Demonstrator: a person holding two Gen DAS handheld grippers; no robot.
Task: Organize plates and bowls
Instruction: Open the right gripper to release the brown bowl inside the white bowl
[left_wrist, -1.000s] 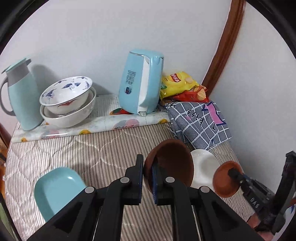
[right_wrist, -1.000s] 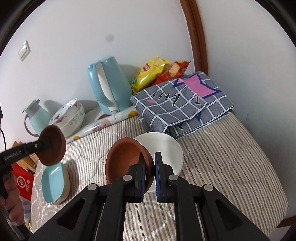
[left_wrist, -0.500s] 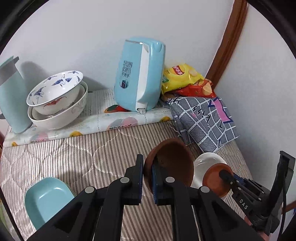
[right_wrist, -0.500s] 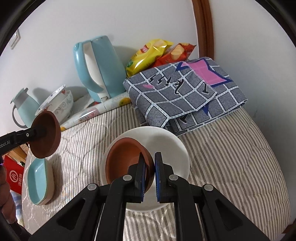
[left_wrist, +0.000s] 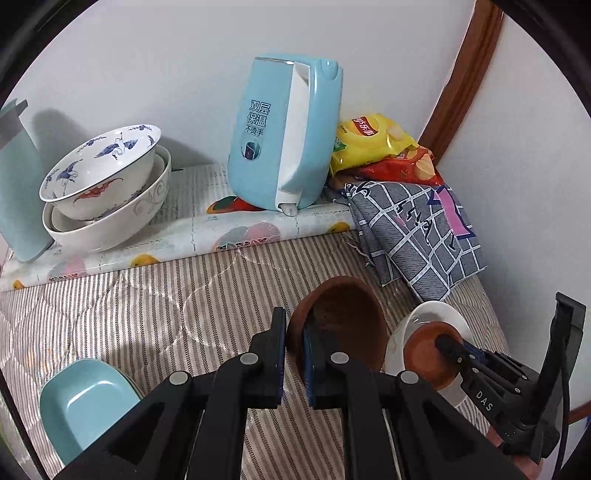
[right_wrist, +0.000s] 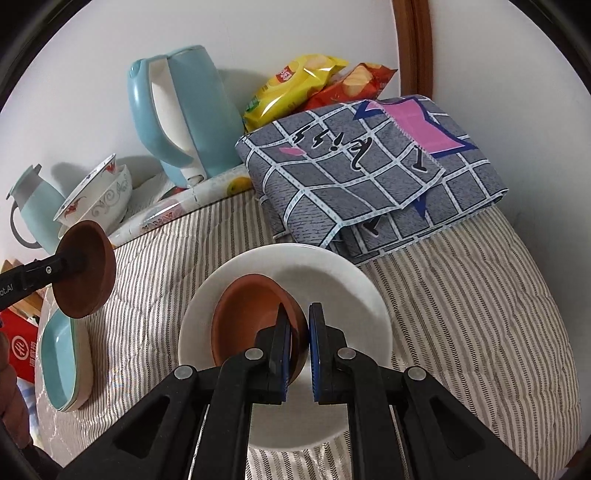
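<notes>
My left gripper (left_wrist: 294, 332) is shut on the rim of a brown bowl (left_wrist: 343, 317), held tilted above the striped bedcover; it also shows at the left of the right wrist view (right_wrist: 86, 275). My right gripper (right_wrist: 299, 325) is shut on the rim of a second brown bowl (right_wrist: 247, 317), which sits low inside a white plate (right_wrist: 332, 280). In the left wrist view that bowl (left_wrist: 424, 350) and the plate (left_wrist: 432, 314) are at the lower right. A teal rectangular dish (left_wrist: 85, 402) lies at the lower left.
Stacked patterned white bowls (left_wrist: 107, 184) stand at the back left beside a teal jug (left_wrist: 18, 192). A blue kettle (left_wrist: 284, 133), snack bags (left_wrist: 373, 144) and a folded grey checked cloth (right_wrist: 365, 173) line the back and right by the wall.
My right gripper has lowered its brown bowl over and into the white plate. My left gripper has kept its bowl raised and shifted a little toward the right.
</notes>
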